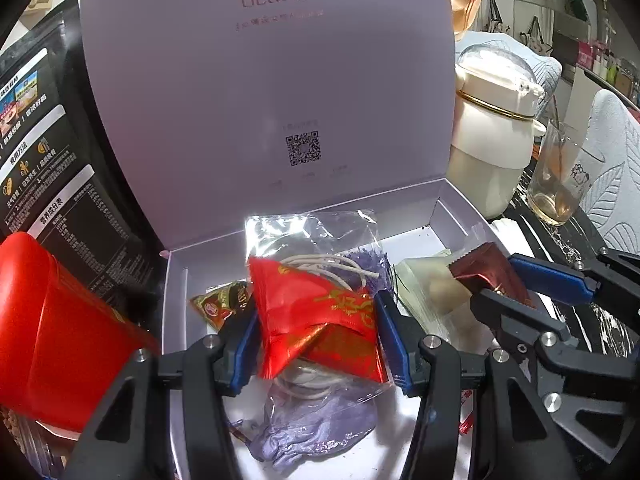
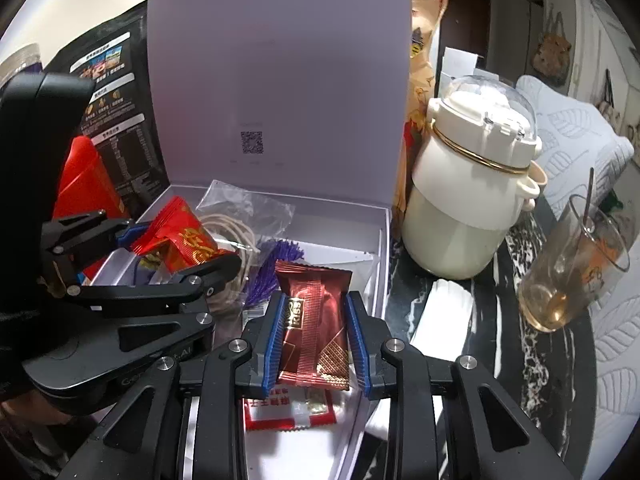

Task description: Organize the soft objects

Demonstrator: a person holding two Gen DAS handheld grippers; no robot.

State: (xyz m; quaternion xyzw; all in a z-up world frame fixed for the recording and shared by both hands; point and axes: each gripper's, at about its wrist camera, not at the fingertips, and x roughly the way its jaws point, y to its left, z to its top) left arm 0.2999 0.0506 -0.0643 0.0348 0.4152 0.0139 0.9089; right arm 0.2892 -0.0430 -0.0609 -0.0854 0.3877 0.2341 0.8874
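An open white gift box (image 1: 452,204) with its lid up holds several soft packets. My left gripper (image 1: 316,316) is shut on a red snack packet (image 1: 304,312) with gold print, held over the box's middle. It also shows in the right wrist view (image 2: 180,236). My right gripper (image 2: 314,320) is shut on a dark red chocolate packet (image 2: 316,332), held over the box's right side; it shows in the left wrist view (image 1: 488,272). Under them lie a clear bag (image 1: 312,236) with white cord and a lilac pouch (image 1: 316,428).
A red tin (image 1: 52,332) and a black printed pouch (image 1: 44,152) stand left of the box. A white jug (image 2: 472,200) and a glass with a spoon (image 2: 572,268) stand to the right on a dark patterned table. A red-white packet (image 2: 288,408) lies in the box.
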